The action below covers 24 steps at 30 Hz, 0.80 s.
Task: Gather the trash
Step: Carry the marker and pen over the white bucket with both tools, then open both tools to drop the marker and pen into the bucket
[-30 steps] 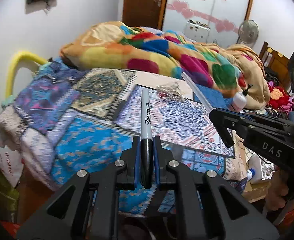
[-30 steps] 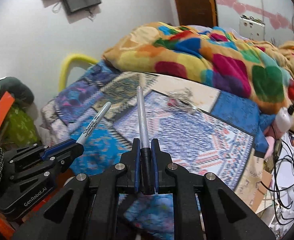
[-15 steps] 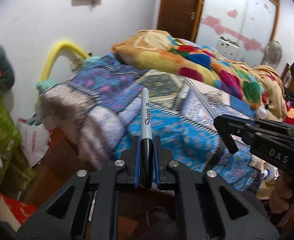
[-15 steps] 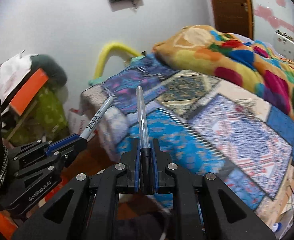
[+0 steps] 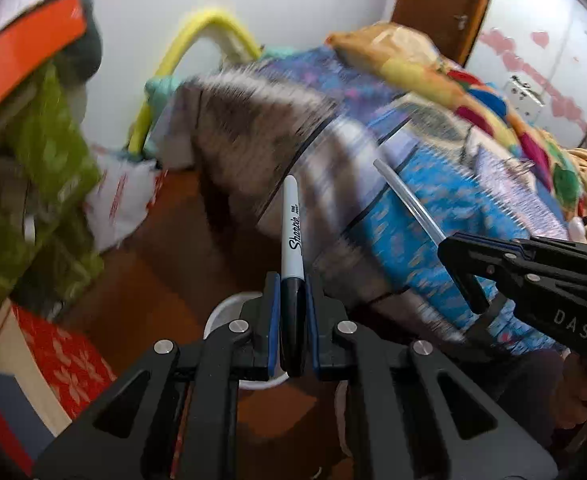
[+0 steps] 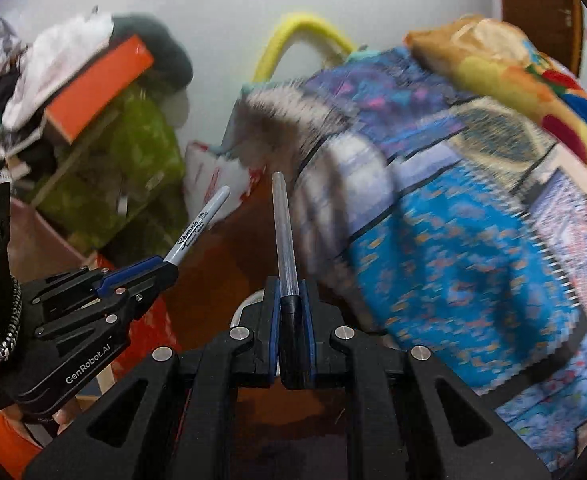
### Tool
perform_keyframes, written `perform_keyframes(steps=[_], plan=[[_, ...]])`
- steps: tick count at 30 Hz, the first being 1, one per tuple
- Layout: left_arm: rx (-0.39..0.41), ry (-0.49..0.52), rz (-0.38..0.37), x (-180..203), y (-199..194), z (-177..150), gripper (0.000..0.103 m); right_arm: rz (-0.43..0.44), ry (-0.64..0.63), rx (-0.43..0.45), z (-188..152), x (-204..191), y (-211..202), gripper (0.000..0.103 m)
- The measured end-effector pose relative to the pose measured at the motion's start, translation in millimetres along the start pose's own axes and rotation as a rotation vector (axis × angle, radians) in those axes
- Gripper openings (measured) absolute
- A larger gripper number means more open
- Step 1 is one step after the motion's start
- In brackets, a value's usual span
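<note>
My left gripper [image 5: 292, 300] is shut on a Sharpie marker [image 5: 292, 224] that sticks out forward between the blue pads. My right gripper [image 6: 291, 304] is shut on a clear-barrelled pen [image 6: 282, 236] held by its black end. Each gripper shows in the other's view: the right gripper [image 5: 451, 246] at the right with the pen [image 5: 407, 200], the left gripper [image 6: 165, 270] at the left with the marker [image 6: 199, 224]. Both hang over brown floor beside the bed. A white round rim [image 5: 223, 310], maybe a bin, peeks out under the fingers, mostly hidden, also the white rim [image 6: 245, 306].
A bed with a patterned blue cover [image 5: 433, 200] and a colourful blanket [image 5: 473, 92] fills the right. At the left stand a green bag [image 5: 41, 168], an orange box [image 5: 25, 48], a white plastic bag [image 5: 121, 196] and a red patterned box [image 5: 61, 356]. Brown floor [image 5: 165, 264] lies between.
Both grippers swung left off the bed and tilted down toward the floor beside it. They still hold the marker and the pen. The white rim came into view under them.
</note>
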<state>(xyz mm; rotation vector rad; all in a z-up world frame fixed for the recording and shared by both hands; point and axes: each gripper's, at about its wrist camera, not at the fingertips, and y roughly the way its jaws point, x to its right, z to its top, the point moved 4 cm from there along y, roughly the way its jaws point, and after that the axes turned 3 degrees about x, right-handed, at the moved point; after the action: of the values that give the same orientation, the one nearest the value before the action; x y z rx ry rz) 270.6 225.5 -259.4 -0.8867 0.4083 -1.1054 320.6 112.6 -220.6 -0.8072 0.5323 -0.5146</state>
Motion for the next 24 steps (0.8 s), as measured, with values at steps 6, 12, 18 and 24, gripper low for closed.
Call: perform_keyframes(steps=[6,12,18,24], plan=[[-0.126,-0.055,0.039,-35.1,41.4,-41.4,0.011,0.032,-0.013,-0.141,-25.6,-20.9,54.2,0.01],[-0.224,-0.037,0.092,-53.4,86.3,-65.9,0.011,0.039,-0.043,-0.27,-42.9,-29.5,104.7,0.01],[-0.301,-0.07,0.094,-65.2,123.0,-67.7,0.012,0.08,-0.045,-0.308,-40.0,-33.0,135.8,0.011],[-0.322,-0.124,0.127,-74.7,130.1,-69.0,0.029,0.037,-0.015,-0.364,-48.0,-21.9,150.3,0.022]])
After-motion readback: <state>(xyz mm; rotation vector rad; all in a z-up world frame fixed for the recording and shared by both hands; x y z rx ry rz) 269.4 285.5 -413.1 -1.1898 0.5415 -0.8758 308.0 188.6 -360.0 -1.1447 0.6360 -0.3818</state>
